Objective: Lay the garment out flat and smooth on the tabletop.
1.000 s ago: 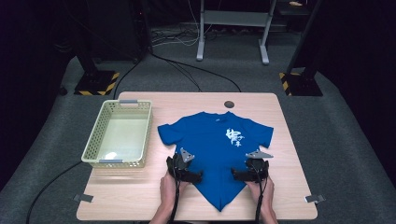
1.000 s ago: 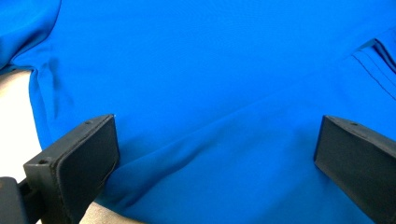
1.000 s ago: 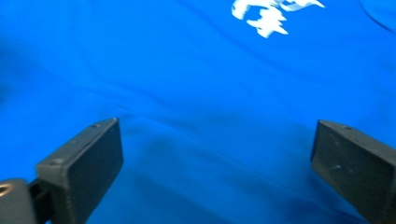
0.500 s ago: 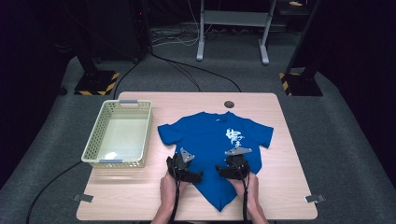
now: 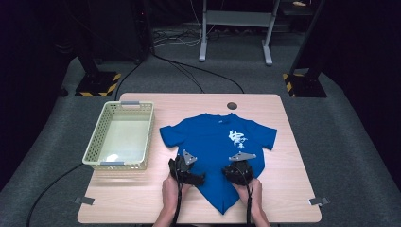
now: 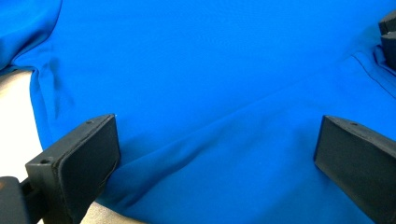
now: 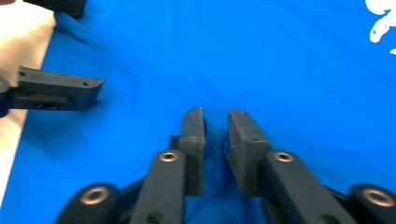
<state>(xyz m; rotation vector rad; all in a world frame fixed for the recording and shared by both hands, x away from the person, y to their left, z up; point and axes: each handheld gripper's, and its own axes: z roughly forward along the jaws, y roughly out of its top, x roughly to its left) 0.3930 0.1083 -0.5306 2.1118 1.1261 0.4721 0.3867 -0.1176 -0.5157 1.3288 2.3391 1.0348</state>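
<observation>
Two grippers are counted, one in each of the person's two hands, both set low on the near half of one blue T-shirt (image 5: 213, 142); the right gripper (image 7: 215, 140) is seen in its own view with its two blocky black jaws drawn narrow, having just been closing, and a small ridge of the blue cloth is pinched up between the pads; the left gripper (image 6: 217, 144) is seen in its own view with its jaws standing wide, flat-faced and matte, with smooth cloth lying between them and neither pad pressed on it; one of its jaws also appears at the left of the right gripper view. In the high view the left gripper (image 5: 186, 169) is placed at the shirt's left edge and the right gripper (image 5: 239, 168) just inside its right side, each topped by one grey three-cornered plate. The shirt is spread flat on one pale wooden table (image 5: 293, 189), collar away from the person, its lower part narrowed to a point; one white print (image 5: 238, 138) is carried on the chest. One cream plastic basket (image 5: 94, 150), rectangular with latticed walls, is set to the left, well apart from the shirt; one small dark round cap (image 5: 231, 105) is let into the table's far edge.
</observation>
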